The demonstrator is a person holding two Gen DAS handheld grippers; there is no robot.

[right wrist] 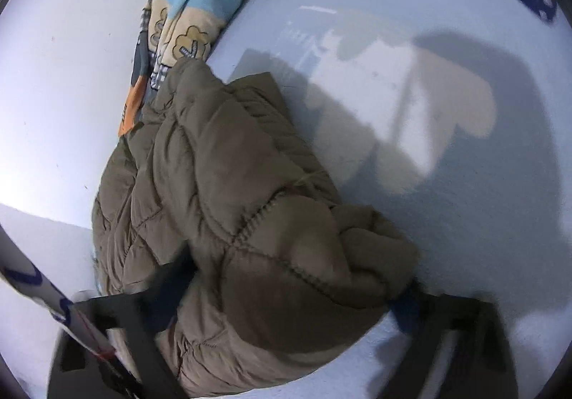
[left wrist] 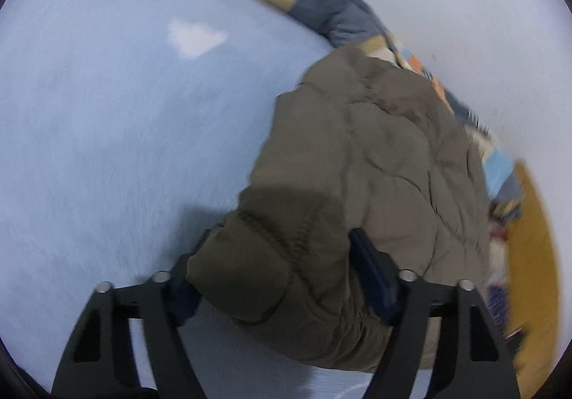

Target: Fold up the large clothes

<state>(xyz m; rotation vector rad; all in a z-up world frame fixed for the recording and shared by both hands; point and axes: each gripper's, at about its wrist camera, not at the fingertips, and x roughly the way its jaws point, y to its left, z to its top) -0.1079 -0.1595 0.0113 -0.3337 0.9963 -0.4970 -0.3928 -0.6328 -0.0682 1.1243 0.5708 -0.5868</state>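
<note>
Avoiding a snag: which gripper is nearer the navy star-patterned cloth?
Left. The left gripper, astride the jacket, has the star cloth just beside it; from the right gripper it lies far across the sheet.

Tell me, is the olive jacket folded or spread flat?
Folded: the olive jacket lies bunched in thick doubled layers on the pale blue sheet, not laid out flat.

An olive-brown quilted puffer jacket (left wrist: 375, 163) lies bunched and folded over on a pale blue bed sheet, its diamond stitching and puffy panels creased. One thick folded end bulges toward each camera, wedged between dark fingers in both wrist views. Its far end reaches the sheet's edge by a white wall, touching a patchwork blanket of blue, cream and orange. The fabric looks matte and wrinkled.
</note>
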